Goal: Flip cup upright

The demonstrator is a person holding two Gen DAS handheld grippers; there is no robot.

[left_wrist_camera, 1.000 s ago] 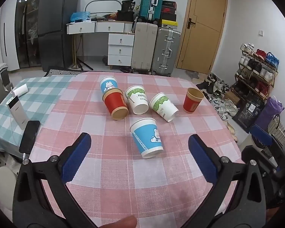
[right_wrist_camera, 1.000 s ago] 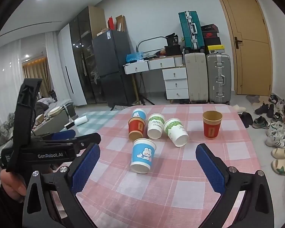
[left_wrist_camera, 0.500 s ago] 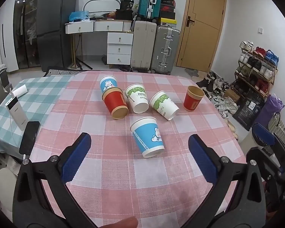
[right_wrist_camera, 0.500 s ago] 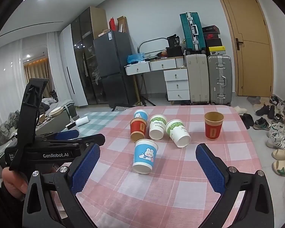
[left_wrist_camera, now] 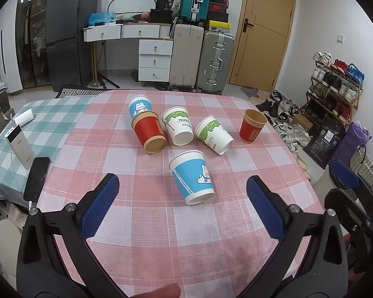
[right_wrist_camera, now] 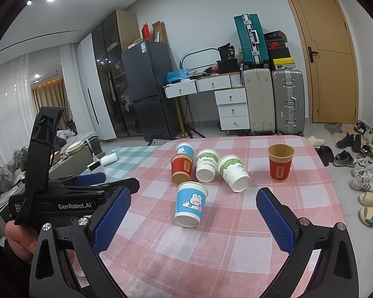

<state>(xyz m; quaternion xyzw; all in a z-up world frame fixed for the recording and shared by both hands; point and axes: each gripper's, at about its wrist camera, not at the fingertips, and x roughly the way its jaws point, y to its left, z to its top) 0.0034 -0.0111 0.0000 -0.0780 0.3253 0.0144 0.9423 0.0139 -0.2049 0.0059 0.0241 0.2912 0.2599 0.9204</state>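
Ahead of spread jaws: blue cup (left_wrist_camera: 192, 176) tipped.

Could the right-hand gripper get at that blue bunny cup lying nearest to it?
Probably yes. The right gripper is open, and the blue bunny cup lies straight ahead on the checked tablecloth, apart from the other cups, with nothing between.
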